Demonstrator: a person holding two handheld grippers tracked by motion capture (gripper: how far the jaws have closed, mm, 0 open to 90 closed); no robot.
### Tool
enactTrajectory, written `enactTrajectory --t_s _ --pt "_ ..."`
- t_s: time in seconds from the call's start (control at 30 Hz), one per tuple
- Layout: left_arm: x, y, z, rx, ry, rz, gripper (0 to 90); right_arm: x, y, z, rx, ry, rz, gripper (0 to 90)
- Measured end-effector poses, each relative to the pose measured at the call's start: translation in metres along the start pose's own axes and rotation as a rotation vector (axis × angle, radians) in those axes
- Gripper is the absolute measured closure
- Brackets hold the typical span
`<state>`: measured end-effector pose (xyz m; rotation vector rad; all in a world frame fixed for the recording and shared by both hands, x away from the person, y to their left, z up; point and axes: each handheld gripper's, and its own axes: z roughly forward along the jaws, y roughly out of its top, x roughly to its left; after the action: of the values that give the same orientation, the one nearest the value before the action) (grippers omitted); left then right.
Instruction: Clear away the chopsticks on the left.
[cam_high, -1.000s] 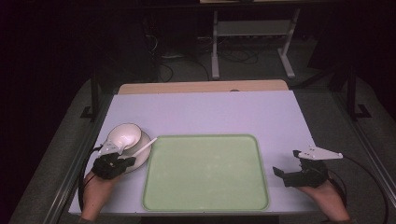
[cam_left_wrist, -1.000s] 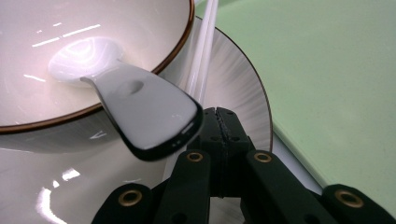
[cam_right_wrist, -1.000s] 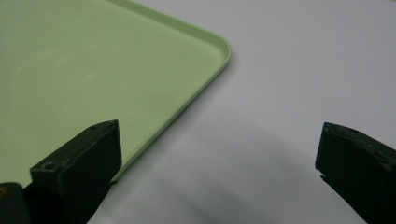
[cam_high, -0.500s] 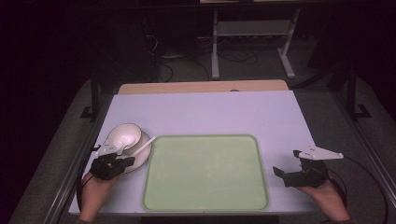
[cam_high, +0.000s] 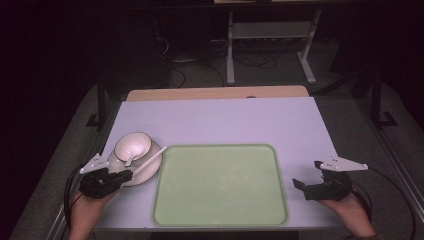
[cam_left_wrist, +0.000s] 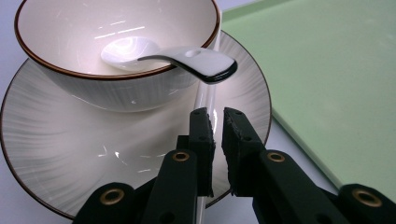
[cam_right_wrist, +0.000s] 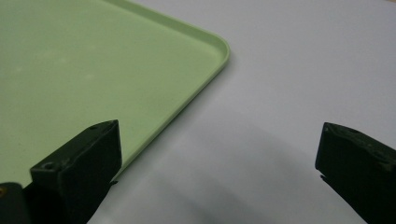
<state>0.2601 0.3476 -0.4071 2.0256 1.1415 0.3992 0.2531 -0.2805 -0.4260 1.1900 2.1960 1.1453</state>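
The left gripper (cam_high: 124, 176) is at the left of the green tray (cam_high: 220, 185), over the near rim of the white plate (cam_left_wrist: 56, 158). Its jaws stand narrow and have just been opening; the white chopstick (cam_left_wrist: 208, 100) passes in the gap between them, and I cannot tell if the pads still touch it. The chopstick lies on the plate beside the bowl (cam_left_wrist: 116, 51), which holds a white spoon (cam_left_wrist: 173, 53). The near end of the chopstick is hidden under the jaws. The right gripper (cam_high: 305, 186) is at the right of the tray, near its front corner, with jaws wide and holding nothing.
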Motion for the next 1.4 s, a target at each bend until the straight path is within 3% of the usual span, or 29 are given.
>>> enactTrajectory --t_s 0.7,0.97,1.4 --pt "0.0 -0.001 0.004 0.019 -0.006 0.013 80.9 0.0 0.0 0.0 -0.006 0.004 -0.007 0.0" --pt "-0.001 -0.001 0.009 0.05 -0.001 0.026 80.9 0.001 0.0 0.0 -0.014 0.005 -0.014 0.0" --pt "-0.006 -0.001 0.02 0.092 -0.031 0.044 81.0 0.001 0.0 0.0 -0.011 0.003 -0.013 0.0"
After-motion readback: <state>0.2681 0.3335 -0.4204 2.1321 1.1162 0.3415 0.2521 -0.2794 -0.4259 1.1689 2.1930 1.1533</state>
